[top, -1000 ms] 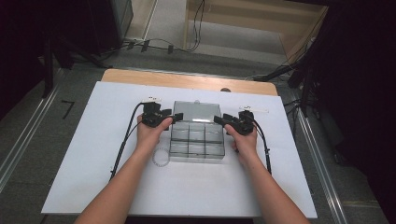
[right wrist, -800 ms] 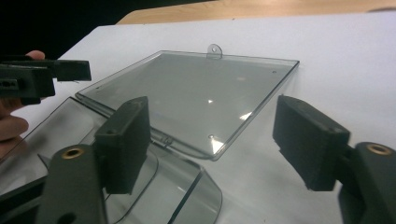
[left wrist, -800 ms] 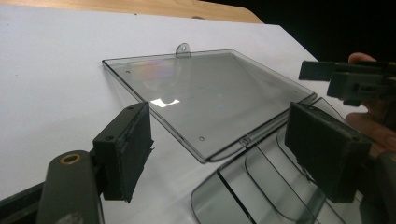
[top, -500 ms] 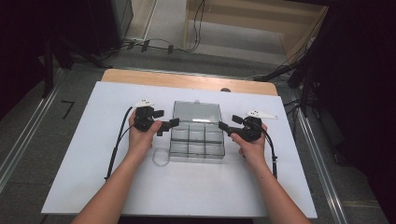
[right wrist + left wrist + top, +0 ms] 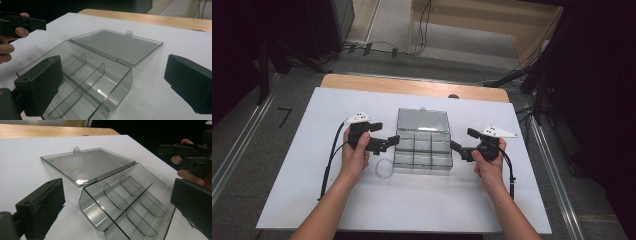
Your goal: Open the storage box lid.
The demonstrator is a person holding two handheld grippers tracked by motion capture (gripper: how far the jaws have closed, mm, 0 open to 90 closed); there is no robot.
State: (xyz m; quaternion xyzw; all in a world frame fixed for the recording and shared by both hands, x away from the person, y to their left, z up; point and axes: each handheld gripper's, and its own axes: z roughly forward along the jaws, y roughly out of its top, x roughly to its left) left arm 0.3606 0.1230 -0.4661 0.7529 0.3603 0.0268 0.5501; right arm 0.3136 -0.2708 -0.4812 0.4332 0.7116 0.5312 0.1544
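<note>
A clear smoky plastic compartment box (image 5: 423,154) stands mid-table on the white sheet, its lid (image 5: 422,120) swung back flat behind it. Its compartments look empty. My left gripper (image 5: 384,134) hovers at the box's left side, open, holding nothing. At the box's right side my right gripper (image 5: 463,141) is also open and empty. In the left gripper view the box (image 5: 130,202) and lid (image 5: 87,165) lie between the wide-apart jaws of my left gripper (image 5: 117,192). The right gripper view shows the box (image 5: 82,77) and lid (image 5: 117,45) ahead of my right gripper (image 5: 112,65).
A small ring of clear beads (image 5: 384,167) lies on the white sheet (image 5: 312,200) just left of the box's near corner. A wooden table edge (image 5: 412,86) runs along the back. Cables trail on the floor beyond.
Both hands have drawn outward from the box's back corners, the left one leftward and the right one rightward and nearer. The box and its open lid have not moved.
</note>
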